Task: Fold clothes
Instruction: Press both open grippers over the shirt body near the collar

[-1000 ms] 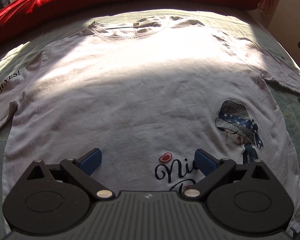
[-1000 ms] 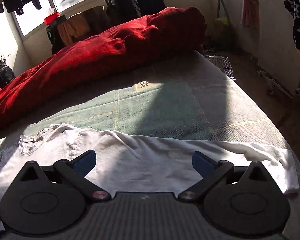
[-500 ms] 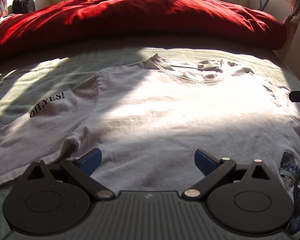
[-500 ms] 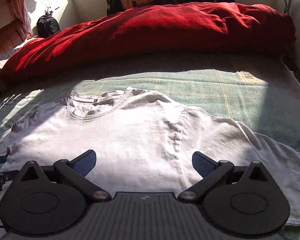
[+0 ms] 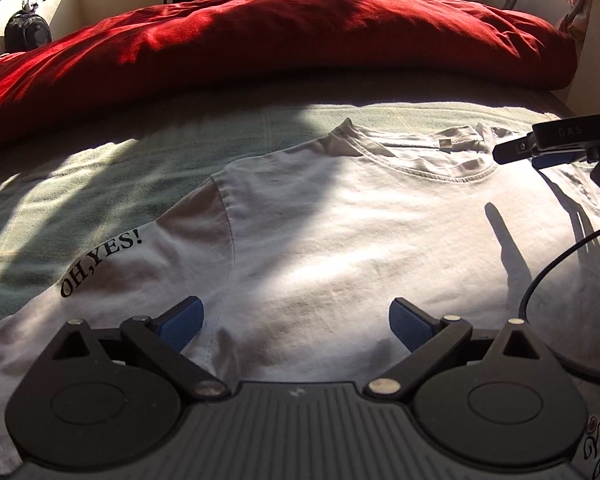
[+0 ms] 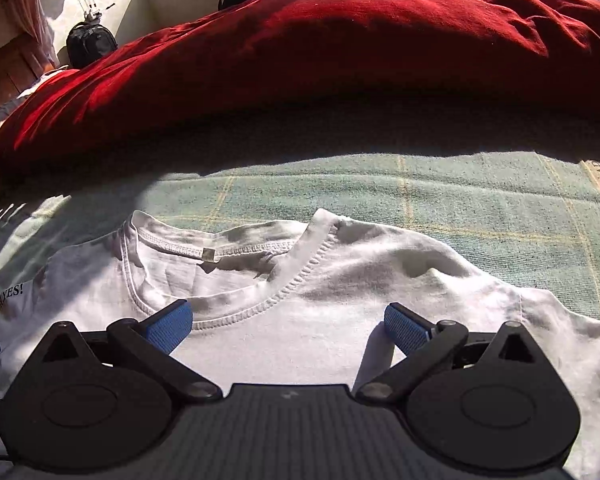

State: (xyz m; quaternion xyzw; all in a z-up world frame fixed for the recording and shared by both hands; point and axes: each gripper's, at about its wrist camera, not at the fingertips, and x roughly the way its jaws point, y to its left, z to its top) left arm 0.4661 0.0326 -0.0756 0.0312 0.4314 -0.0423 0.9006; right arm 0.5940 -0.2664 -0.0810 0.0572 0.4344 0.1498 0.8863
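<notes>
Both tongs nearer the collar (image 6: 236, 280) of flat white T-shirt (image 5: 360, 240), blades apart, empty.

Left tongs (image 5: 296, 322) and right tongs (image 6: 288, 326) gape wide.

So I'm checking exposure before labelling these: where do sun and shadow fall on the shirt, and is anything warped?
Left wrist view: hard sun on the white T-shirt, a broad shadow across its shoulder, the right gripper casting thin finger shadows; the fisheye bows the red duvet. Right wrist view: collar sunlit and sharp, duvet mostly shaded, window glare top left.
</notes>
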